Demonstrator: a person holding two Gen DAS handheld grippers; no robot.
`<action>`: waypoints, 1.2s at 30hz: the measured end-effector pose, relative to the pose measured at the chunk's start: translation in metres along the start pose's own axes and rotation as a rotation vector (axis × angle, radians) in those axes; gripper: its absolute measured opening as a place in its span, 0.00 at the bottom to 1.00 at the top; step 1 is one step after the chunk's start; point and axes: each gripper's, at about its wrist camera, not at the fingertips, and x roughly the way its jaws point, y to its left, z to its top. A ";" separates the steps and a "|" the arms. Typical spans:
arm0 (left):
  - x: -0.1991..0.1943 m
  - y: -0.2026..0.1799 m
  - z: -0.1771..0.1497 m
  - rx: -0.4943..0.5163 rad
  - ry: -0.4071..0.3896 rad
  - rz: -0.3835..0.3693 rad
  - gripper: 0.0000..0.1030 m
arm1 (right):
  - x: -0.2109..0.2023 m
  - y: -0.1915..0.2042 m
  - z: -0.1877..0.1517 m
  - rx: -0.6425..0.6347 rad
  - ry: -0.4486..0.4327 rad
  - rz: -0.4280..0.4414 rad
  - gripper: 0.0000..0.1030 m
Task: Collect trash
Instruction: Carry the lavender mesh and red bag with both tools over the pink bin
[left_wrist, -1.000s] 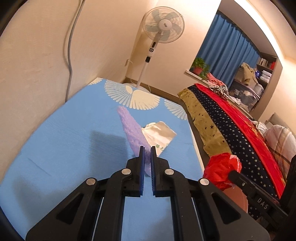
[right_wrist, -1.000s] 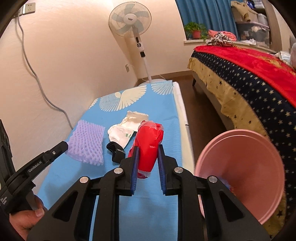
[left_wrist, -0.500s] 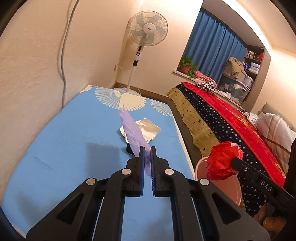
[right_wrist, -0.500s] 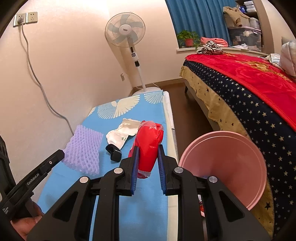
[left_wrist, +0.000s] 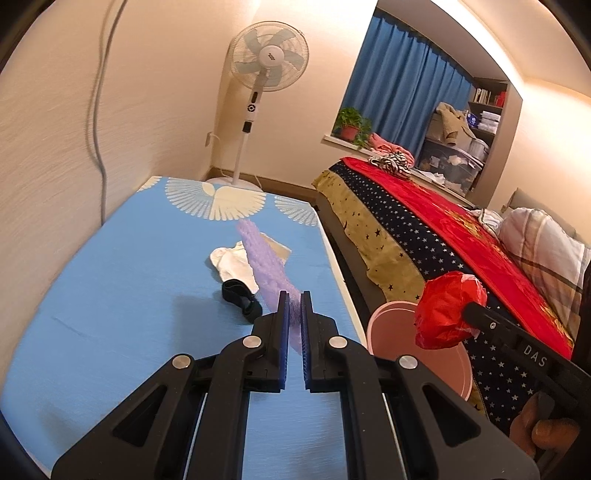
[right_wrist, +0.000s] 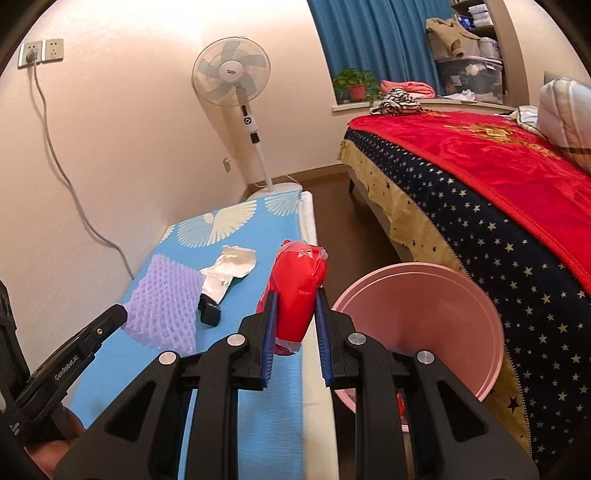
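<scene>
Beside the pink bin (right_wrist: 417, 328), the carrying step seems underway: the right gripper (right_wrist: 294, 317) pinches the red wrapper (right_wrist: 297, 291), the left gripper (left_wrist: 293, 325) pinches the purple foam net (left_wrist: 266, 266), and next each should release over the bin.

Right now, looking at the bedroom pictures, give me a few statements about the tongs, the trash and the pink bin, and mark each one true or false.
1. The left tongs grip the purple foam net. True.
2. The right tongs are empty. False: they are shut on a red plastic bag.
3. The pink bin stands on the floor between the blue mat and the bed. True.
4. The white wrapper is already in the bin. False: it lies on the mat.
5. The fan lies tipped over. False: it stands upright by the wall.
</scene>
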 end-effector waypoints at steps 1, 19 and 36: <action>0.001 -0.002 -0.001 0.005 0.000 -0.001 0.06 | -0.001 -0.001 0.000 0.002 -0.001 -0.004 0.20; 0.015 -0.032 -0.003 0.084 0.002 -0.040 0.06 | -0.004 -0.017 0.011 -0.053 -0.052 -0.137 0.20; 0.035 -0.076 -0.011 0.150 0.021 -0.121 0.06 | -0.001 -0.050 0.019 -0.023 -0.072 -0.246 0.20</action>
